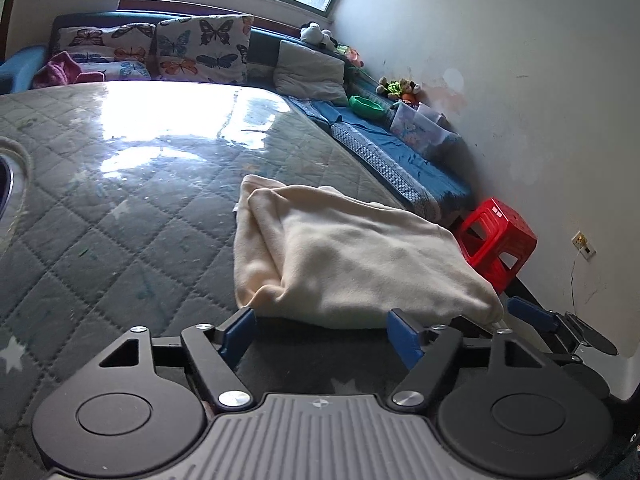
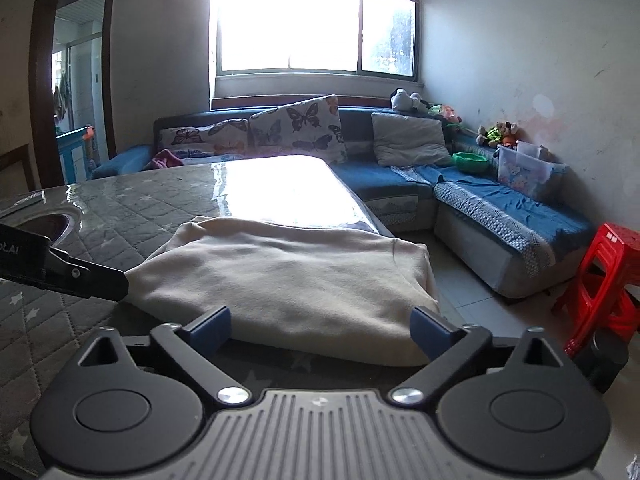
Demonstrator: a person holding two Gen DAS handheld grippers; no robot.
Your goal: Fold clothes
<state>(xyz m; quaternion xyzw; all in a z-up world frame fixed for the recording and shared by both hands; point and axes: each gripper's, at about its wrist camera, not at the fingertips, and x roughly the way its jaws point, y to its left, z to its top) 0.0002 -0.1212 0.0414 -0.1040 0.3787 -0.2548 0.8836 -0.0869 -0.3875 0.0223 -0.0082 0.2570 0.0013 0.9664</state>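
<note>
Item: cream garment (image 1: 352, 256), folded, lying at the near right corner of the quilted worktop (image 1: 120, 208). Left hand-held gripper (image 1: 320, 334) and right hand-held gripper (image 2: 322, 332): both released, empty. Risk: right fold overhangs the edge and may slide off if nudged.

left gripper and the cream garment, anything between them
Nothing: in the left wrist view only a bare strip of quilted table cover separates the open left gripper from the cream garment.

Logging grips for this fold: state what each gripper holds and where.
Nothing is held. The left gripper and right gripper both stand open, just short of the folded cream fleece garment.
</note>
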